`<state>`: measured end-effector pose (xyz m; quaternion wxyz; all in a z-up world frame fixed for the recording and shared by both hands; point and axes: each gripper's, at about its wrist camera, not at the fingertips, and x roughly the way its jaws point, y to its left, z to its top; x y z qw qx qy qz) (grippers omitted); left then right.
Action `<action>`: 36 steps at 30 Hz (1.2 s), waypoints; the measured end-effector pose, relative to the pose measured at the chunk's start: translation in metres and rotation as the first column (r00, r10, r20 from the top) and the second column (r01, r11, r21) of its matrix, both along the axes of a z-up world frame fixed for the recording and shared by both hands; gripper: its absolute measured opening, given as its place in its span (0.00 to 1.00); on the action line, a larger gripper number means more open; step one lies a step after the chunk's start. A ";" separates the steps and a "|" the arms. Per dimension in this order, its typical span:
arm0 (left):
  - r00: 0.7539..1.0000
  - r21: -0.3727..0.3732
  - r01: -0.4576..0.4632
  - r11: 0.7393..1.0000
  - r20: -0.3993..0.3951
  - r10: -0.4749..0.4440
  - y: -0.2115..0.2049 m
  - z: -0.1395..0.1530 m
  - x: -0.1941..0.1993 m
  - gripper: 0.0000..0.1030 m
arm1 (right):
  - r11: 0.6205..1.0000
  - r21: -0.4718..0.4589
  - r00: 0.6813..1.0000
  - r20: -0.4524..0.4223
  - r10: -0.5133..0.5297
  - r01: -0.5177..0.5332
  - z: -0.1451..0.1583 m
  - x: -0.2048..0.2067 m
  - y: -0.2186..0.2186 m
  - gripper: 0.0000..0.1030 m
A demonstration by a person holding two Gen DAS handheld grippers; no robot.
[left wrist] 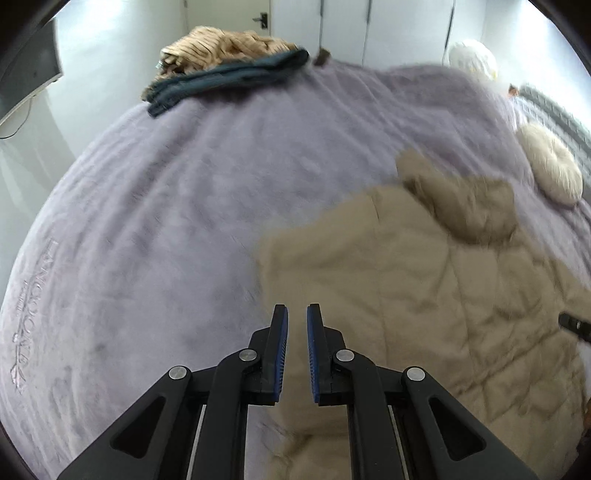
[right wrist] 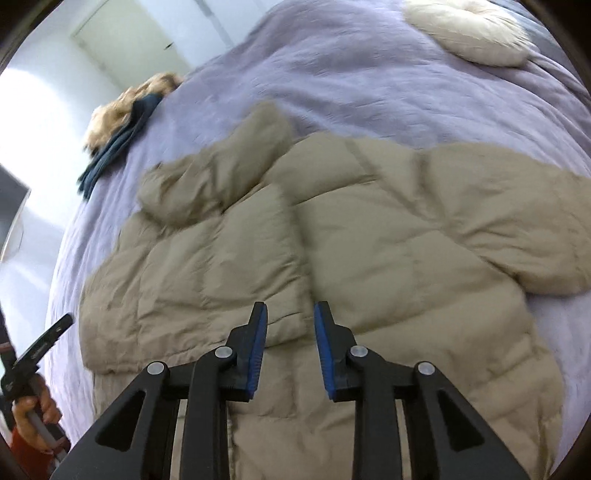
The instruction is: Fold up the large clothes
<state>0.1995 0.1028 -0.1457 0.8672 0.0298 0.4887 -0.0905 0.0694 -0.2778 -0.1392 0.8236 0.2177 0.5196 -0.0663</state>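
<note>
- Left wrist view. My left gripper (left wrist: 296, 308) has its jaws drawn in to a narrow slit, clenched on nothing; the blue pads (left wrist: 282, 343) touch no cloth.
- The tan quilted puffer jacket (left wrist: 424, 295) lies flat on the lilac bed cover (left wrist: 184, 184), below and to the right of my left jaws. Its long axis runs from the lower edge up toward the right. One sleeve (left wrist: 461, 206) is bunched at its far end.
- A pile of clothes (left wrist: 229, 62) sits at the bed's far edge, well apart from the jacket.
- Right wrist view. My right gripper (right wrist: 290, 304) stands partly open, released, with nothing between the pads, above the jacket (right wrist: 369, 240).
- The jacket's long axis runs away from me, hem nearest. The near-left panel lies folded over the body; one sleeve (right wrist: 214, 177) lies doubled at upper left, and the other (right wrist: 517, 221) reaches right.
- A cream round cushion (right wrist: 469, 33) lies beyond the jacket.
</note>
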 end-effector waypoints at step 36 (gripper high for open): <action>0.956 -0.158 0.090 0.983 -0.262 -0.130 -0.117 -0.005 -0.103 0.18 | 0.926 0.302 0.970 -0.156 -0.188 0.228 -0.005 -0.128 -0.092 0.70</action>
